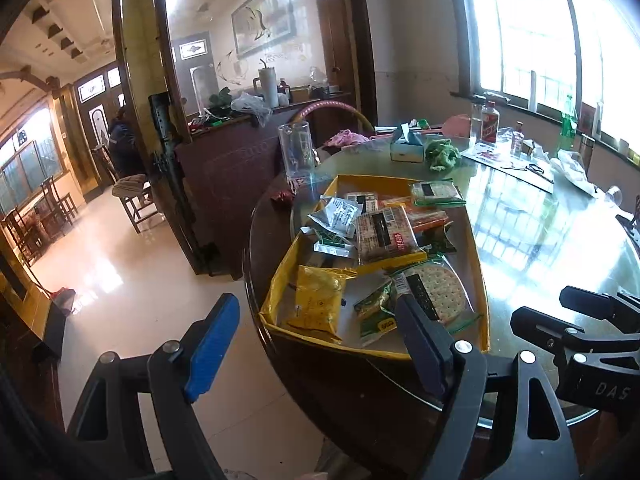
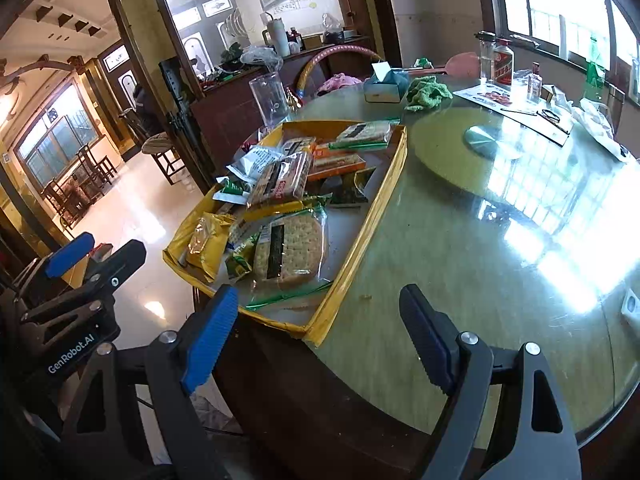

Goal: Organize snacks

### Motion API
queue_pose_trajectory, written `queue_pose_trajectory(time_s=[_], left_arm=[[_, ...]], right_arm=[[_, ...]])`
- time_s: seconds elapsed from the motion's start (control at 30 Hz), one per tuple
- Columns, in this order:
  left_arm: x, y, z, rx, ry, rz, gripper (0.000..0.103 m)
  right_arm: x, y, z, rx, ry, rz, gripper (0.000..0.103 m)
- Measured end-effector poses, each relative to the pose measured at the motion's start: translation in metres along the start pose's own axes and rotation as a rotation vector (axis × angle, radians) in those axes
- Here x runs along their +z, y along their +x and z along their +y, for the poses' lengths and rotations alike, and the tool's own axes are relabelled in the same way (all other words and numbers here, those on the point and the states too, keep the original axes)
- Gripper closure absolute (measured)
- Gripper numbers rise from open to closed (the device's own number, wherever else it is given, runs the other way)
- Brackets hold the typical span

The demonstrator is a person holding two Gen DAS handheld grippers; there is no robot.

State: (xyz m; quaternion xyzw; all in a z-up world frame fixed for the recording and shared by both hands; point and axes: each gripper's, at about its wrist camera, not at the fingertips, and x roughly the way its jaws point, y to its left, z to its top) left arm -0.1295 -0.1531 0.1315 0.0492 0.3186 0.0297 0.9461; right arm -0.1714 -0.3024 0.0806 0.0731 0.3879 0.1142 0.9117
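Note:
A shallow yellow-rimmed box [image 1: 276, 292] [image 2: 360, 240] sits near the round table's front edge, holding several snack packs. Among them are a yellow packet [image 1: 318, 304] [image 2: 208, 242], a bag of round crackers [image 1: 438, 294] [image 2: 290, 250], a brown cracker pack [image 1: 384, 232] [image 2: 282, 178], a silver sachet [image 1: 334, 214] [image 2: 252, 162] and an orange pack [image 2: 338, 164]. My left gripper [image 1: 316, 344] hangs open in front of the box, off the table's edge, nothing between its fingers. My right gripper [image 2: 320, 336] is open too, empty, at the box's near corner. Each gripper shows at the other view's side.
The glass-topped round table [image 2: 480, 264] carries a turntable hub [image 2: 482, 138], a tissue box [image 1: 406, 144] [image 2: 384, 86], a green cloth [image 1: 442, 154] [image 2: 428, 92], a clear jug [image 1: 296, 150] [image 2: 270, 98], bottles [image 1: 490, 120] [image 2: 502, 62] and papers. A wooden counter [image 1: 228, 168] and chairs stand left over shiny floor.

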Motion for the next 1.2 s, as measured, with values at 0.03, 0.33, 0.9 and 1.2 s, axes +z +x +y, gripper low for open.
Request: queue_pose_trajectory(time_s=[0.03,0.33,0.9,1.2], left_arm=[[-0.001,0.0,0.001,-0.001,-0.001,-0.001,0.023],[-0.006,0.004,0.013,-0.01,-0.019,0.008,0.023],[-0.016,0.014,0.03,0.018,-0.031,0.016,0.023],[-0.021,0.018,0.036,0.006,-0.03,0.017,0.023]], right_arm=[[0.0,0.0,0.001,-0.001,0.001,0.001,0.02],[0.001,0.006,0.012,-0.004,0.004,0.008,0.02],[0.003,0.023,0.031,-0.009,-0.017,0.038,0.02],[0.001,0.028,0.039,-0.01,-0.034,0.042,0.02]])
